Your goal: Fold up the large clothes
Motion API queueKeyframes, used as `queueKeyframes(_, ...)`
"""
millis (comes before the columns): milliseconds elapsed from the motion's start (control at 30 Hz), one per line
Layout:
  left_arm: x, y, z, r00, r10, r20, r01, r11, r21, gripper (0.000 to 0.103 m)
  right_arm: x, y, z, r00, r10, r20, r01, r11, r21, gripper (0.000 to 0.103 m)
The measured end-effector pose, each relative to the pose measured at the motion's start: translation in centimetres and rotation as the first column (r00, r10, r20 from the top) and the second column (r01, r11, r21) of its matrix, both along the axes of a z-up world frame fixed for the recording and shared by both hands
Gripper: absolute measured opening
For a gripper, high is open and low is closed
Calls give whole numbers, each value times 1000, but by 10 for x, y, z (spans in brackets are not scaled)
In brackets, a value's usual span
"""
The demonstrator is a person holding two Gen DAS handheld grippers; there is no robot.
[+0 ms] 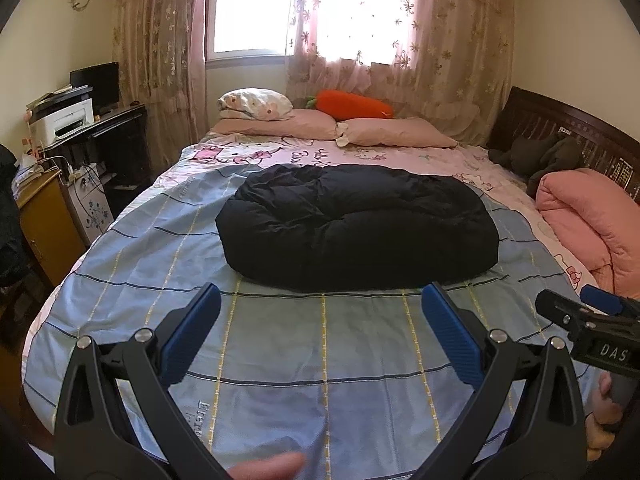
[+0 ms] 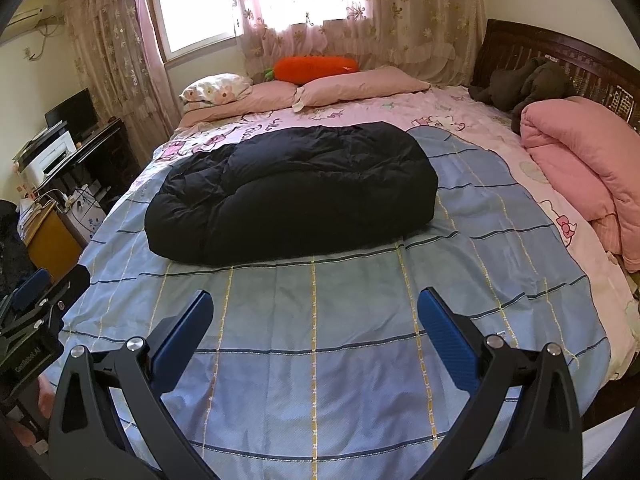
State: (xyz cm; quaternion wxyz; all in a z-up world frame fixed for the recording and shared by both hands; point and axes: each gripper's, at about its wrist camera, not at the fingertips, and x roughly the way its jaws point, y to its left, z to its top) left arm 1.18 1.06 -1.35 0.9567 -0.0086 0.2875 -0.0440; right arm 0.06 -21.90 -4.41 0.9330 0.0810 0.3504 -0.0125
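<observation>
Hand-held gripper [image 1: 320, 300] before crosswise black jacket [image 1: 356, 228].

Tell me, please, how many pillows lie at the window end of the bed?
3: a white flower-print pillow stacked on a plain pink pillow at left, another plain pink pillow at right. The orange carrot-shaped cushion behind might hide more.

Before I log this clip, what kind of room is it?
A home bedroom, most likely: a bed with pillows under a curtained window, and a folded black puffy coat on it.
</observation>
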Motion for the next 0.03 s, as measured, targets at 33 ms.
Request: queueKeyframes(33,-1,-1,0,1000,-2,4,2,1000,3,101,0,1,0,1000,0,-2,0,1000,-4,102)
